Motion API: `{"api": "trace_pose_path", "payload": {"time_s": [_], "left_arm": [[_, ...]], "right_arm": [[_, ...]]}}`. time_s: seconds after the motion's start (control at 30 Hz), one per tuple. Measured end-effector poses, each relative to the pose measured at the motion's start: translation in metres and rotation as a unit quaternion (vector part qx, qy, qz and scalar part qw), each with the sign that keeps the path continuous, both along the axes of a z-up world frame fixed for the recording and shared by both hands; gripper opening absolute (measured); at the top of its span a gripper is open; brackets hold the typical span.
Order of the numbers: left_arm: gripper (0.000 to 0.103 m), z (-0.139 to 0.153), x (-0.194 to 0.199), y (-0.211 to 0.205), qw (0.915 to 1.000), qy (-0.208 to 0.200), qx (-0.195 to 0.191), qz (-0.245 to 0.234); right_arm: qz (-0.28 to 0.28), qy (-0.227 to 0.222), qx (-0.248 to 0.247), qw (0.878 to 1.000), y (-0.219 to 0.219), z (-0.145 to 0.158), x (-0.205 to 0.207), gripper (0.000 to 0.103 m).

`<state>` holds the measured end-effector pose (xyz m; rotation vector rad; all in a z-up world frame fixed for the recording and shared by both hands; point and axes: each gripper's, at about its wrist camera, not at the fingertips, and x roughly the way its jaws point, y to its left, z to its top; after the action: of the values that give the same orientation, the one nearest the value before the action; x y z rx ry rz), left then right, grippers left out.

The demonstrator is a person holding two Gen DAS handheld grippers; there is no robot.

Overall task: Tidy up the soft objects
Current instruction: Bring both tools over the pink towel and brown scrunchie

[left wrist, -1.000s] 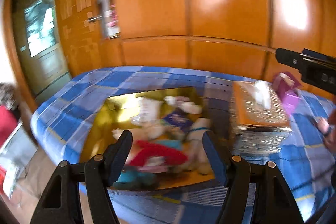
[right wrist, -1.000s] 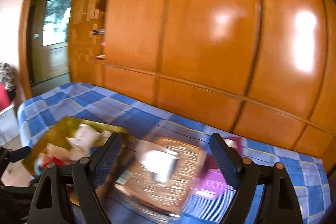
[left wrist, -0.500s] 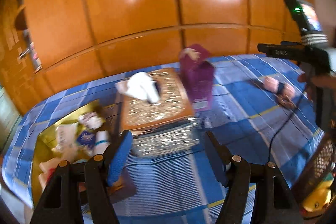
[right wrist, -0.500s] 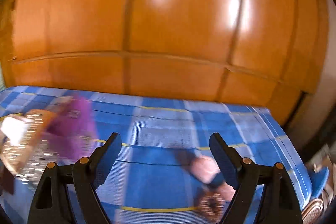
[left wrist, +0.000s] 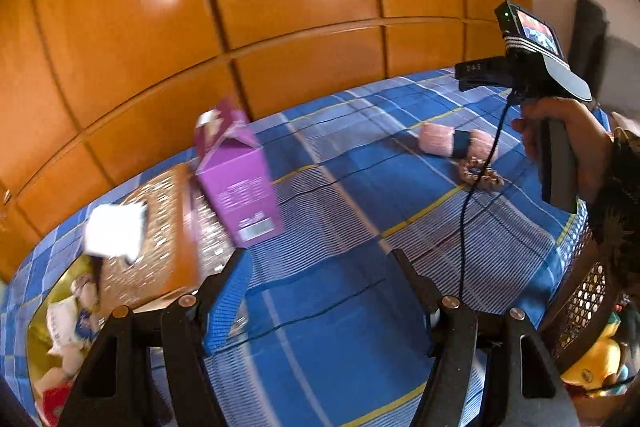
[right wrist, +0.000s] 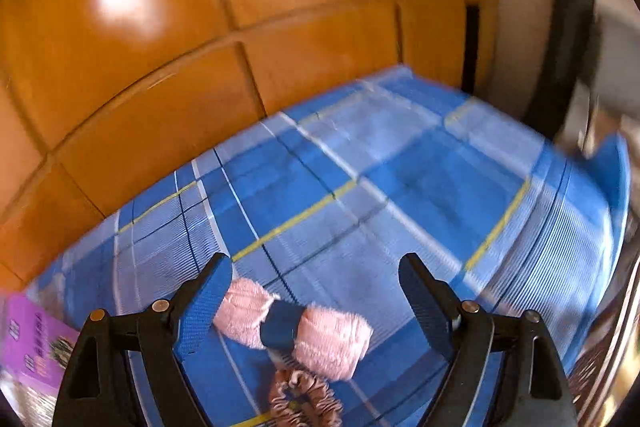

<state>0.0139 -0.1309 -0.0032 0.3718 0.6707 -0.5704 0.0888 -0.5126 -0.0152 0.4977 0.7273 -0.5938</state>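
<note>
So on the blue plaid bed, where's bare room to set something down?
Bare cloth lies between the purple box and the pink fuzzy roll, and beyond the roll toward the far corner. Crowded on the left: tissue box, gold tray of toys.

The left black two-finger tool with blue ribbed pads point(left wrist: 322, 301) points forward and steeply down, its jaws standing well apart with nothing between them. The right black two-finger tool with blue pads point(right wrist: 316, 301) tilts down as well — jaws spread wide, empty, the pads pressing on nothing. In the left wrist view the person's right hand point(left wrist: 568, 143) wraps around that tool's dark grip, fingers curled — a dark patterned sleeve point(left wrist: 618, 195) covers the wrist behind it.
</note>
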Motion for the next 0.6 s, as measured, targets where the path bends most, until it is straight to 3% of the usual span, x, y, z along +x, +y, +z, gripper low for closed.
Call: {"api": "trace_pose_path", "payload": {"time_s": [0.17, 0.6], "left_arm": [[0.07, -0.006, 0.006, -0.027, 0.9996, 0.015, 0.007, -0.022], [0.07, -0.022, 0.03, -0.076, 0.9969, 0.06, 0.017, -0.049]], "right_arm": [[-0.034, -0.015, 0.051, 0.998, -0.014, -0.006, -0.016, 0.087], [-0.056, -0.047, 0.138, 0.988, -0.032, -0.02, -0.027, 0.087]]}}
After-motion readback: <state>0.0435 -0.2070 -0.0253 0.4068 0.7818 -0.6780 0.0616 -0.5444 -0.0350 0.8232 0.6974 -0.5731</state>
